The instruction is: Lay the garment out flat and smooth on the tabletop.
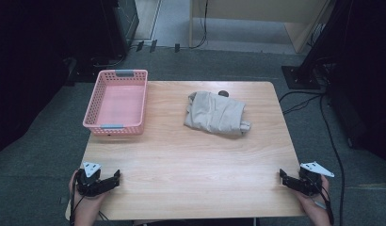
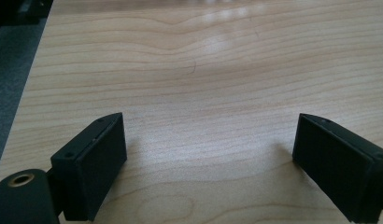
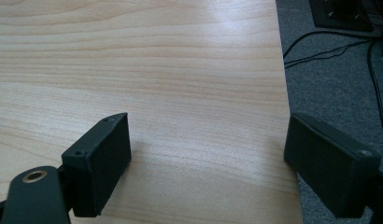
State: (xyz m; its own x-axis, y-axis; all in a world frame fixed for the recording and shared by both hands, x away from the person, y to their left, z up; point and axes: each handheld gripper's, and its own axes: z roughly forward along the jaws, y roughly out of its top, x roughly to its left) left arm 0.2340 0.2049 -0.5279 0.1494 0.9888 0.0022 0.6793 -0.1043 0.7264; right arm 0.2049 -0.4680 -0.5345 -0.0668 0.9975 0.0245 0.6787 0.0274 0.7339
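A crumpled beige cloth [image 1: 216, 113] lies on the far middle of the wooden table [image 1: 191, 160]. An empty pink basket [image 1: 117, 101] stands at the far left corner. My left gripper [image 1: 116, 177] rests at the near left edge, held by a hand, far from both. Its jaws stand wide apart over bare wood [image 2: 208, 116] with nothing between them. My right gripper [image 1: 281, 176] sits at the near right edge, its jaws also open and empty, one over the wood [image 3: 180, 93], the other past the table's edge.
Grey carpet [image 1: 323, 141] surrounds the table, with black cables [image 1: 330, 136] trailing on the right. A black stand base [image 1: 299, 77] sits at the far right. Dark equipment stands at the far left.
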